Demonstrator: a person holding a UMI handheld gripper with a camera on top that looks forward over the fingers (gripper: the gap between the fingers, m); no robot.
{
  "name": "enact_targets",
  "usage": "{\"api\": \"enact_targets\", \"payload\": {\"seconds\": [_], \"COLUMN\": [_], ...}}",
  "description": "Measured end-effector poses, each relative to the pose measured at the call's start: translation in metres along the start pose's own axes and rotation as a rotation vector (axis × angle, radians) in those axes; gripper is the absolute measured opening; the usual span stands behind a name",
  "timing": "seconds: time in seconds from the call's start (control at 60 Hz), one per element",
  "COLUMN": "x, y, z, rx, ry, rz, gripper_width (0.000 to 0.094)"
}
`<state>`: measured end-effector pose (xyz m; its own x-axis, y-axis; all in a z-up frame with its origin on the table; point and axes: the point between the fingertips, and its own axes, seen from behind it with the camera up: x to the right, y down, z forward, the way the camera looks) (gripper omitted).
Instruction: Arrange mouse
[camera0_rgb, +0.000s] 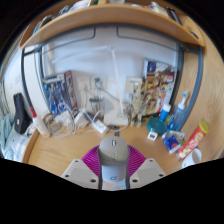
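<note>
A grey computer mouse (112, 160) sits between my two fingers, its nose pointing away from me. The magenta pads (94, 159) press against both of its sides. My gripper (112, 168) is shut on the mouse and holds it over the wooden desk top (60, 150). The mouse's rear end is hidden below the fingers.
Beyond the fingers the desk's back is crowded: bottles and boxes (60, 100) on the left, a lamp stand (118, 118) in the middle, colourful packets and tubes (180, 130) on the right. A wooden shelf (110, 20) arches overhead. A dark object (20, 112) stands at the far left.
</note>
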<state>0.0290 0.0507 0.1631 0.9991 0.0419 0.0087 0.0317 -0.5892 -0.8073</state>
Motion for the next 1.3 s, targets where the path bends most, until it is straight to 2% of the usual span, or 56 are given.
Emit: {"api": "enact_targets", "payload": {"seconds": [0.167,0.317,0.483,0.667,0.7,0.733,0.75,0.767,0.817,0.9,1.167,1.3], "x": [-0.019,-0.016,-0.012,-0.011,-0.01,-0.006,-0.004,-0.003,0.001,-0.001,-0.048,-0.068], "y": [0.089,0.148,0.177,0.189,0.189,0.186,0.184,0.18,0.168,0.141,0.046,0.017], "z": [0.028,0.045,0.048,0.046,0.045,0.043,0.04,0.038,0.03,0.01,-0.081,-0.112], "rx": [-0.145,-0.25,-0.288,-0.323,-0.329,-0.328,-0.325,-0.319,-0.3,-0.262,-0.139,-0.074], "ry": [-0.002,0.016,0.033,0.025,0.024,0.033,0.039,0.044,0.062,0.061,-0.029,-0.047], "rz": [-0.011,-0.024,-0.016,0.02,0.024,0.022,0.017,0.011,-0.007,-0.012,0.05,0.035], "gripper_width": [0.0307,0.0307,0.0365,0.0498,0.0557,0.0684,0.0668,0.0729,0.0831,0.0831,0.0825,0.0828]}}
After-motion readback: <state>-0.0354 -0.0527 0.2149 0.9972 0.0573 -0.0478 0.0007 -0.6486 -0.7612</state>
